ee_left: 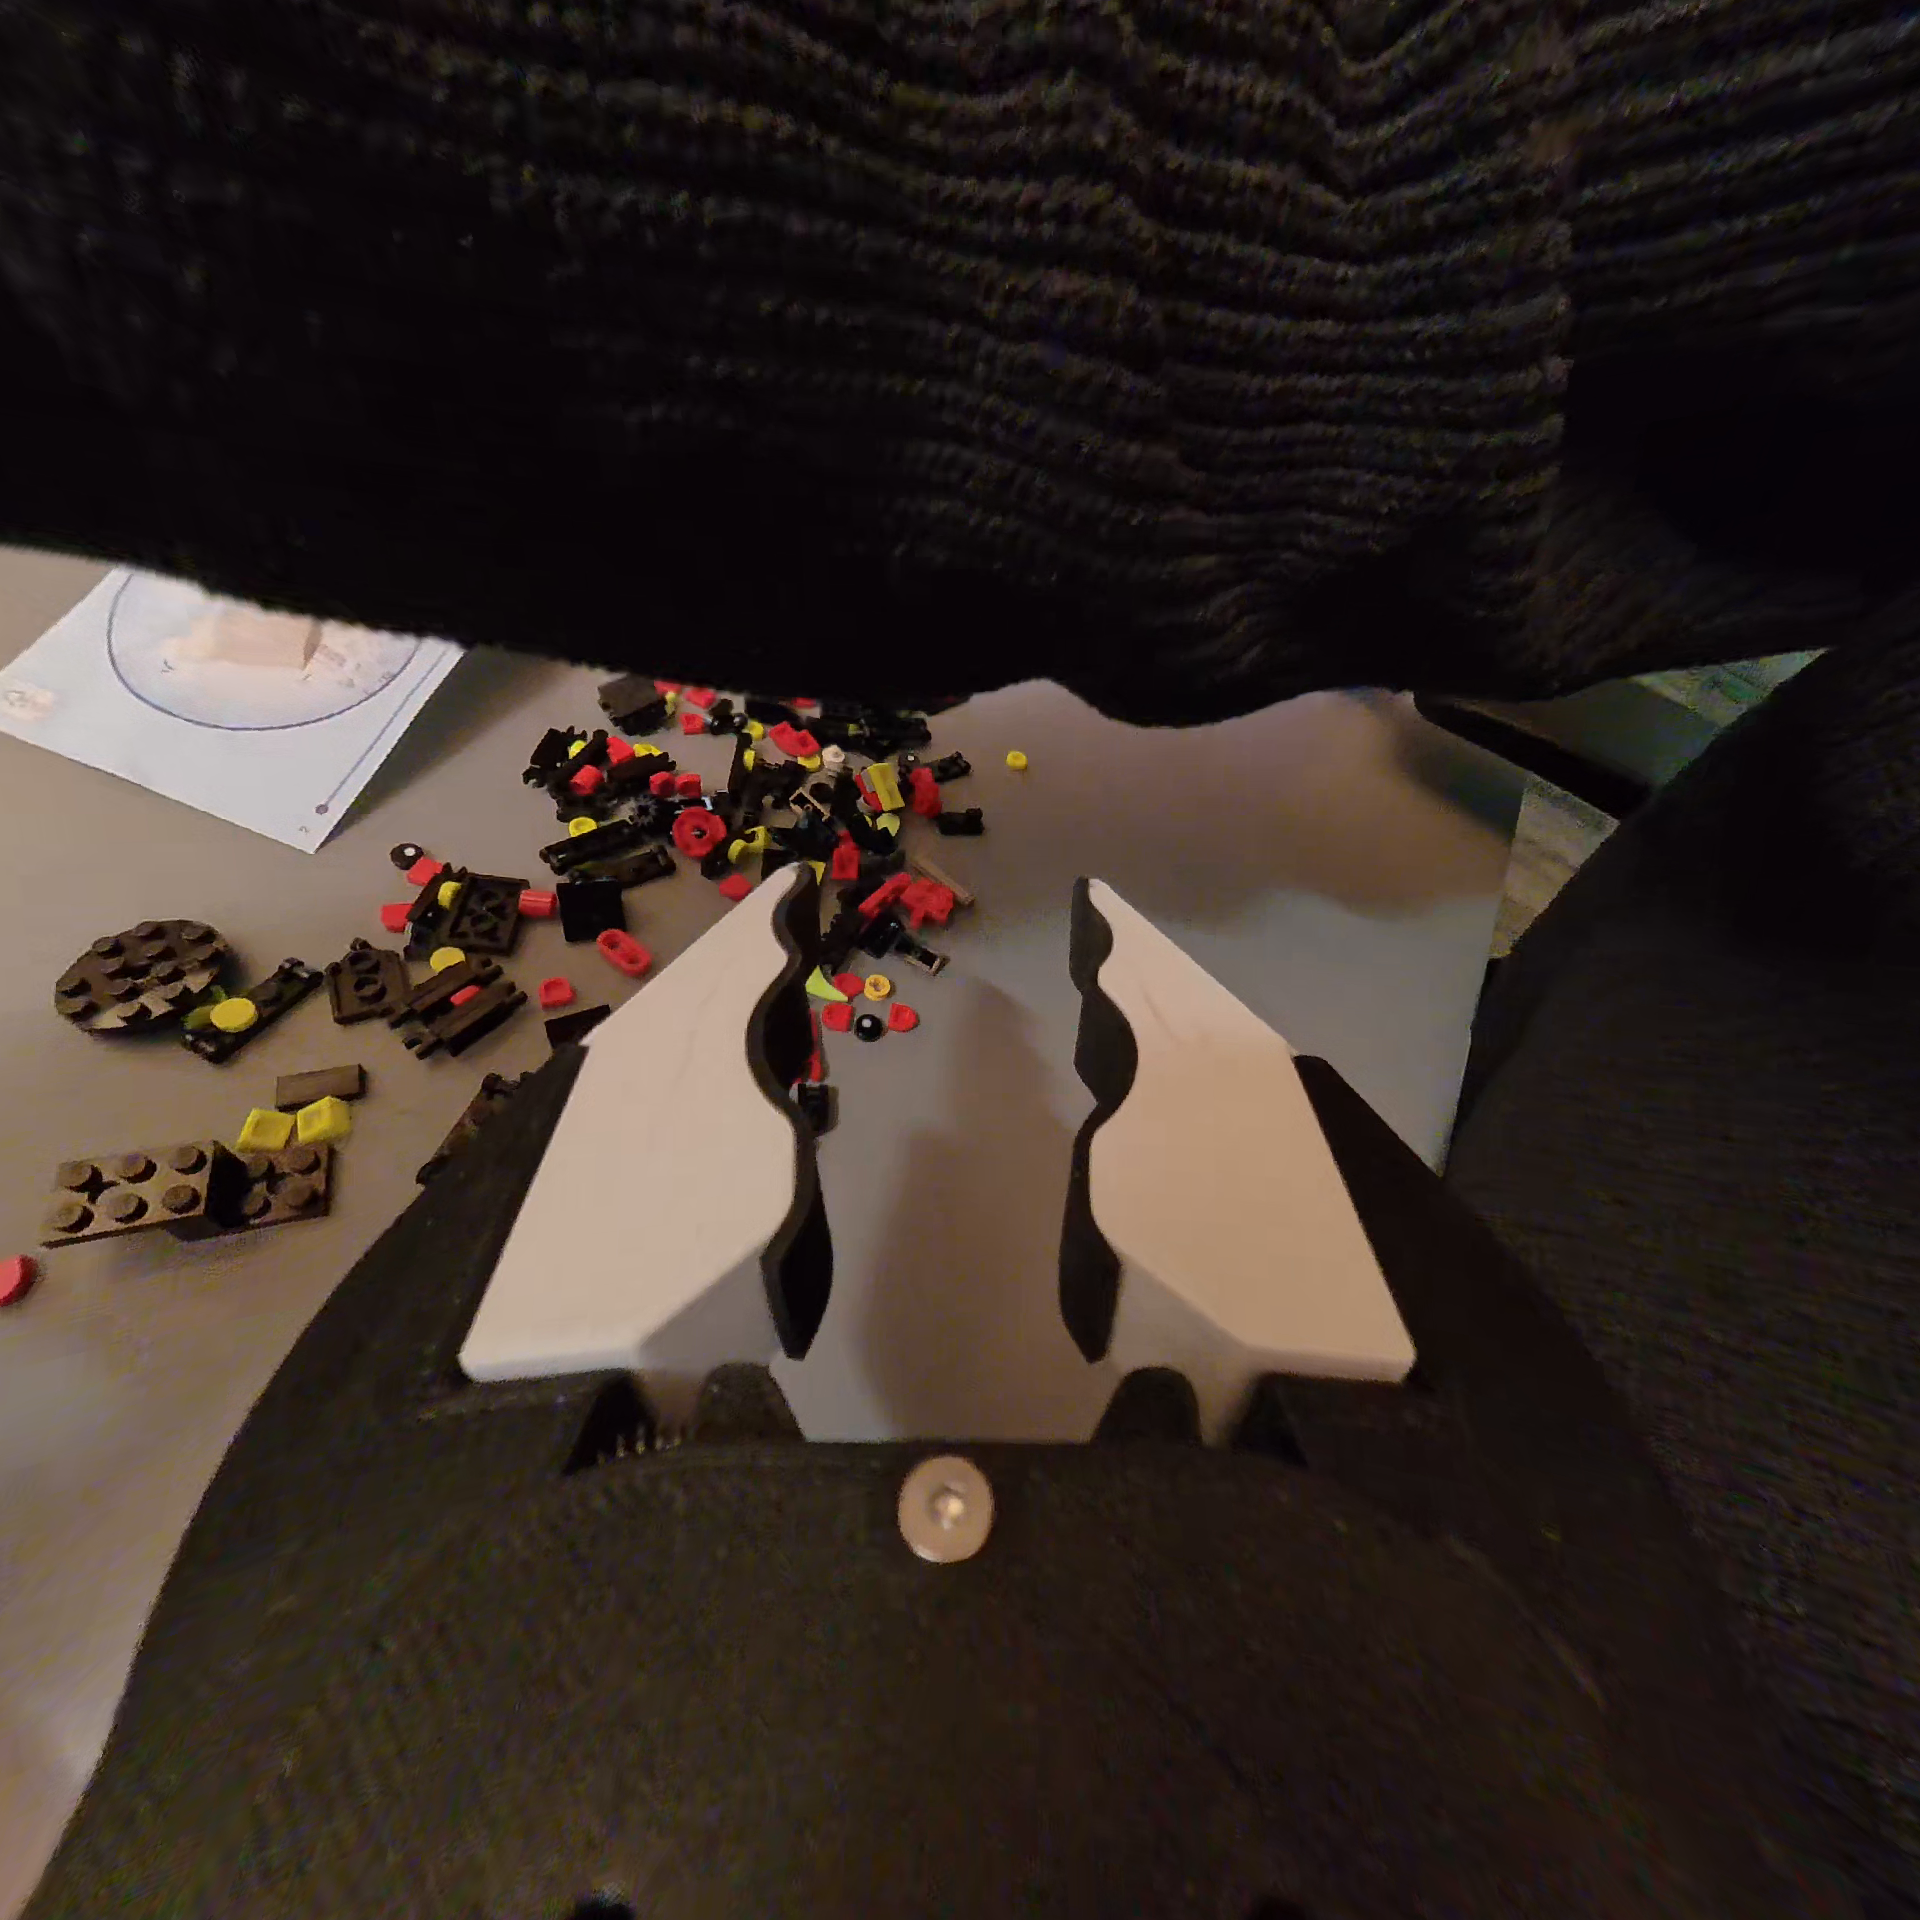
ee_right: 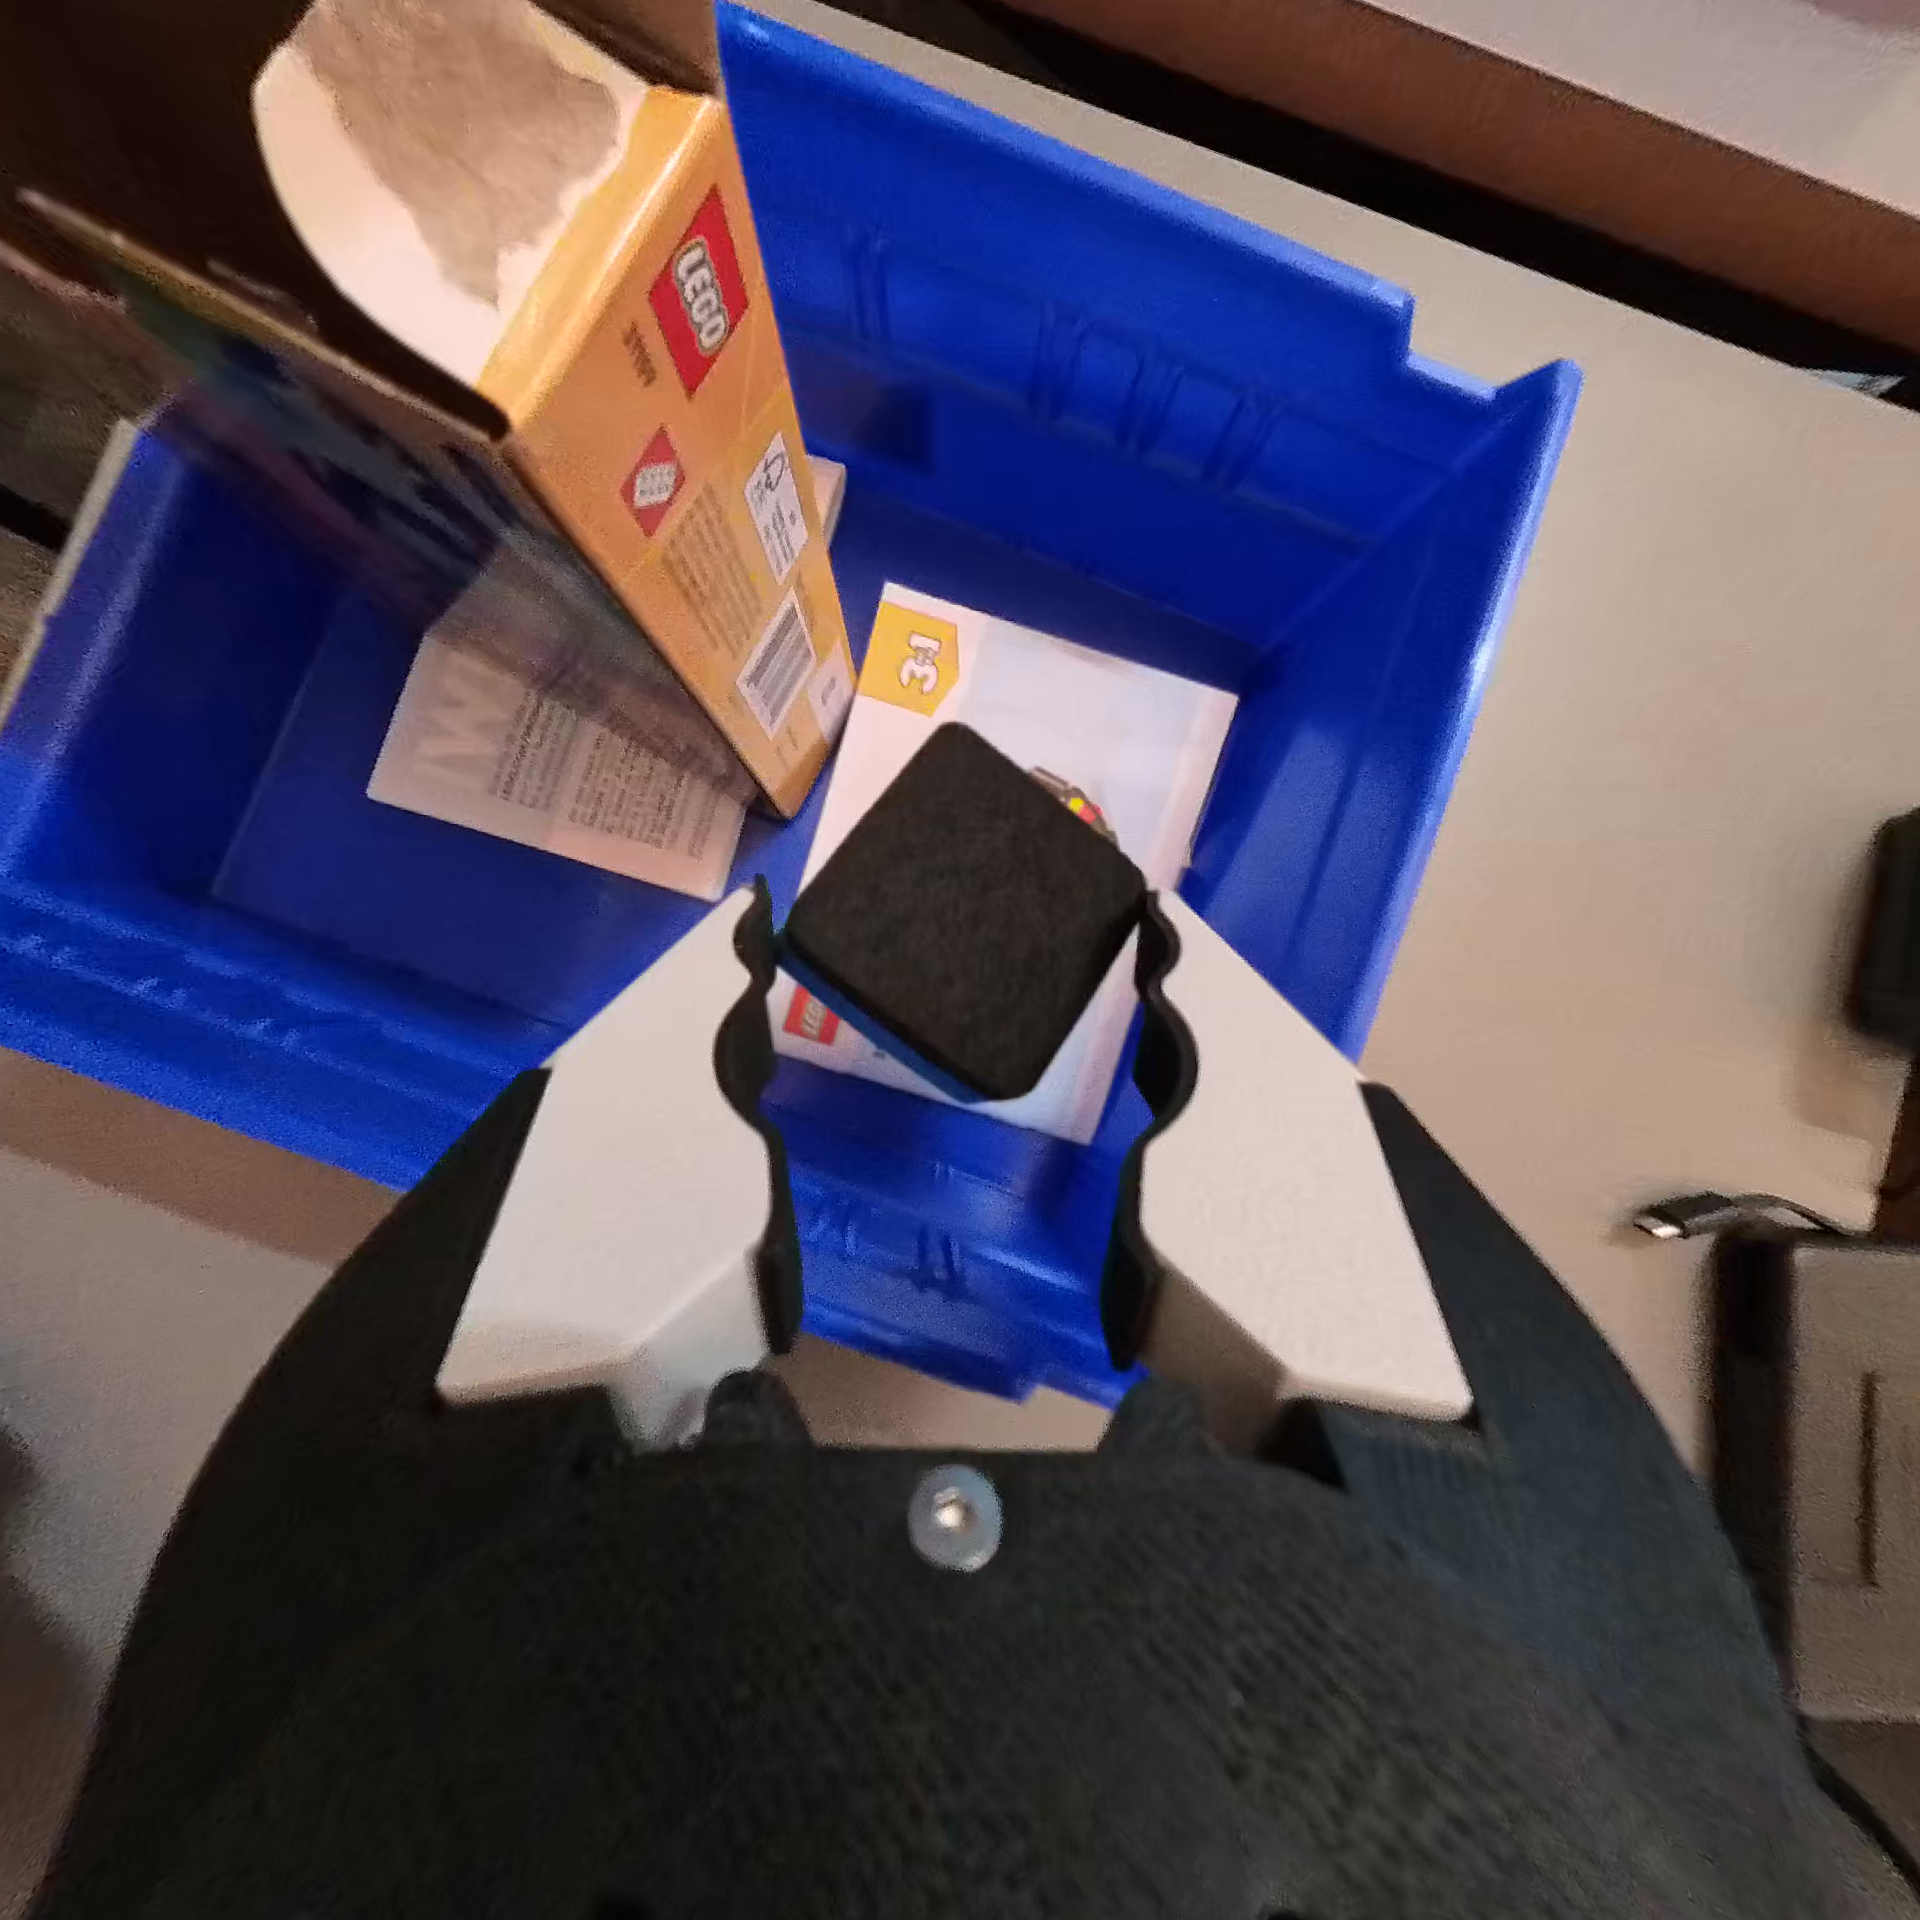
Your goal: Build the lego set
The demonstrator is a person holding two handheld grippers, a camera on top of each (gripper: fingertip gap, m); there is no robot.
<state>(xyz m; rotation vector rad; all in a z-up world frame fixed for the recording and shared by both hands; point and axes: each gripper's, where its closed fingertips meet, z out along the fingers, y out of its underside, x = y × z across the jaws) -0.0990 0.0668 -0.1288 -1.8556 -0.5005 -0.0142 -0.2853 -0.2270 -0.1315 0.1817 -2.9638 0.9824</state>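
Gripping black pad [ee_right: 961, 920], right claw [ee_right: 954, 914] over blue bin [ee_right: 1351, 644]; left claw [ee_left: 940, 914] wide, sleeve [ee_left: 935, 312] blocking.

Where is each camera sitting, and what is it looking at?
Left wrist view: on the left gripper, open, looking across the table at loose lego pieces; a dark sleeve fills the top.
Right wrist view: on the right gripper, looking down into a blue bin, a black pad between its fingers.
Shared: nothing clearly.
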